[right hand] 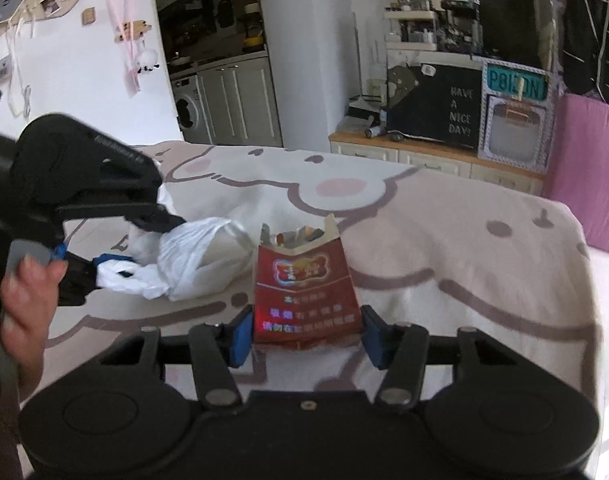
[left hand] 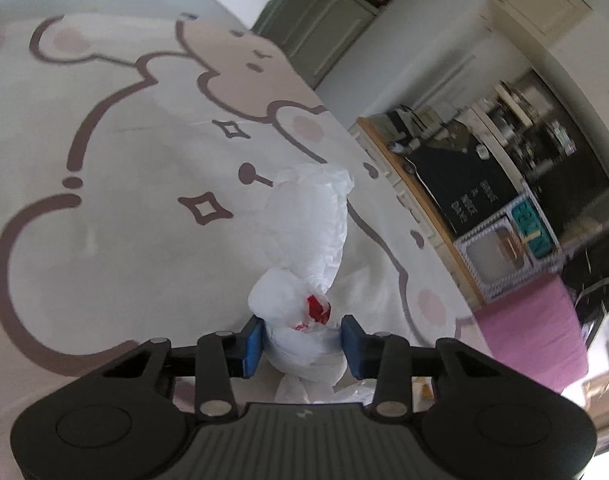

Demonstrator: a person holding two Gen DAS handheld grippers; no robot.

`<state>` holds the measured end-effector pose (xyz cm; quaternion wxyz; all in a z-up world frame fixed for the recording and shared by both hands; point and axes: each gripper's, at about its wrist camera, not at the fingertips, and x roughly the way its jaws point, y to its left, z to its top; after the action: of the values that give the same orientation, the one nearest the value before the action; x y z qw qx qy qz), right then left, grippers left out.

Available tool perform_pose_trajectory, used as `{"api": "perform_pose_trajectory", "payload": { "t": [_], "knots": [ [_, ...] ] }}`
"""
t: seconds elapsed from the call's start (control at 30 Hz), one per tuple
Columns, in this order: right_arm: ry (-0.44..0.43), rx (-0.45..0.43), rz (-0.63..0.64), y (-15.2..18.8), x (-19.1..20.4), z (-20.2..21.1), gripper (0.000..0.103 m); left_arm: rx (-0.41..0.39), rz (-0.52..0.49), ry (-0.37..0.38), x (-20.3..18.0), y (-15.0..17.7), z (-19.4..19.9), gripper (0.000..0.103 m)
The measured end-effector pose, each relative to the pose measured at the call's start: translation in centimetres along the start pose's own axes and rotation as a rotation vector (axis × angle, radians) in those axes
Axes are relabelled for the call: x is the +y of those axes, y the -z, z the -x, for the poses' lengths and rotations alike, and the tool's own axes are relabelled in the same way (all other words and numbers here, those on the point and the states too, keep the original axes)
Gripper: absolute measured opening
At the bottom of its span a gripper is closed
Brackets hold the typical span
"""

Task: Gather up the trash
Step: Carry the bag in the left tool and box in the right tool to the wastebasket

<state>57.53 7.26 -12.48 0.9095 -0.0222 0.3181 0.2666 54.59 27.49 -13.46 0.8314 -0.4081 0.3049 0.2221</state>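
Observation:
A crumpled white plastic bag (left hand: 304,240) with a red patch lies on the bed, and my left gripper (left hand: 302,344) is shut on its near knotted end, both blue pads (left hand: 253,344) pressing the plastic. In the right wrist view the same bag (right hand: 200,260) lies left of a red cigarette pack (right hand: 304,288). The pack stands upright with its top torn open and scraps inside. My right gripper (right hand: 308,336) is shut on its lower sides, a pad against each edge. The left gripper (right hand: 140,240) and the hand (right hand: 28,292) holding it show at the left.
The bed cover (right hand: 464,248) is cream with brown cartoon outlines. Beyond its far edge stand a wood-topped low cabinet (right hand: 432,146), a black sign board (right hand: 436,108), a boxed item (right hand: 512,120) and a pink pad (right hand: 588,168). A washing machine (right hand: 188,108) sits at the back left.

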Motion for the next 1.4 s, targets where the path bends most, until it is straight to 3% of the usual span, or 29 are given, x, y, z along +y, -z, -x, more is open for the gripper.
{"api": "perform_pose_trajectory", "payload": {
  "t": [0.2,0.4,0.67,1.0,1.4],
  "knots": [
    [0.014,-0.002,-0.028,0.5,-0.8,2.7,0.055,-0.010,-0.177,-0.004,-0.1,2.2,2.8,0.041],
    [0.039,-0.012,-0.042,1.0,-1.0,6.4,0.055,-0.069,-0.371,0.005,-0.4,5.2,6.9,0.041],
    [0.059,-0.034,-0.062,2.7,-1.0,11.8,0.055,-0.130,-0.555,0.020,-0.6,9.0,12.4,0.041],
    [0.101,-0.075,-0.072,4.9,-1.1,18.1,0.055,-0.168,-0.667,0.041,0.7,12.5,17.8,0.041],
    [0.168,-0.109,-0.086,7.7,-1.5,23.9,0.055,-0.186,-0.728,0.082,1.2,16.4,22.1,0.041]
  ]
}}
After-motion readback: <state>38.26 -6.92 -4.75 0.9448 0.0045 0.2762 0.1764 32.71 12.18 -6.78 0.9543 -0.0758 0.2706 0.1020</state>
